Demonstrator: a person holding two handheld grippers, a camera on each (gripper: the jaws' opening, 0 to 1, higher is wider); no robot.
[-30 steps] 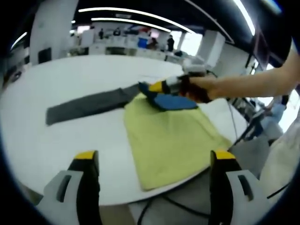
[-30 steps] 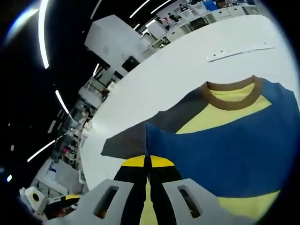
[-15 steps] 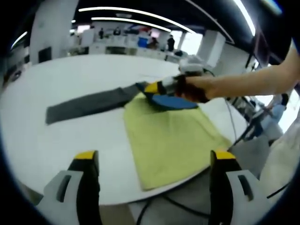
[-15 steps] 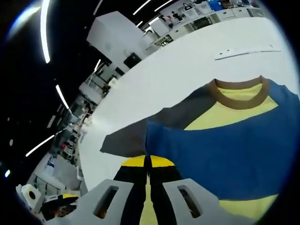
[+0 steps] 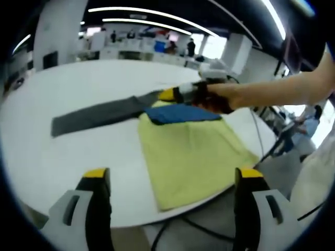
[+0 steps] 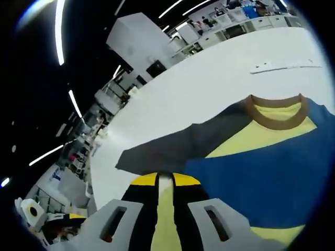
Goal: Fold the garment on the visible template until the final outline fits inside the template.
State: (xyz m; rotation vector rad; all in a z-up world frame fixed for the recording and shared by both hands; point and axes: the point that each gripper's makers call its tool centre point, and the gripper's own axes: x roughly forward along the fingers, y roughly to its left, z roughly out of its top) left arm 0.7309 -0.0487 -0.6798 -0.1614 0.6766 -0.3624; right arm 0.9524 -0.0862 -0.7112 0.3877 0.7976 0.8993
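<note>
An open-plan lab or office: ceiling light strips (image 5: 141,12), rows of desks (image 5: 131,53), white table (image 5: 63,83).

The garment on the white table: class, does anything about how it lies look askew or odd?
Yes. One grey sleeve sticks straight out across the white table, well away from the yellow-green body. The blue part lies bunched at the top by the right tongs, so the outline is lopsided.

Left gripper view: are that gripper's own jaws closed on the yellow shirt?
No. The left gripper has its jaws spread wide apart with nothing between them, held back from the yellow shirt on the white table.
</note>
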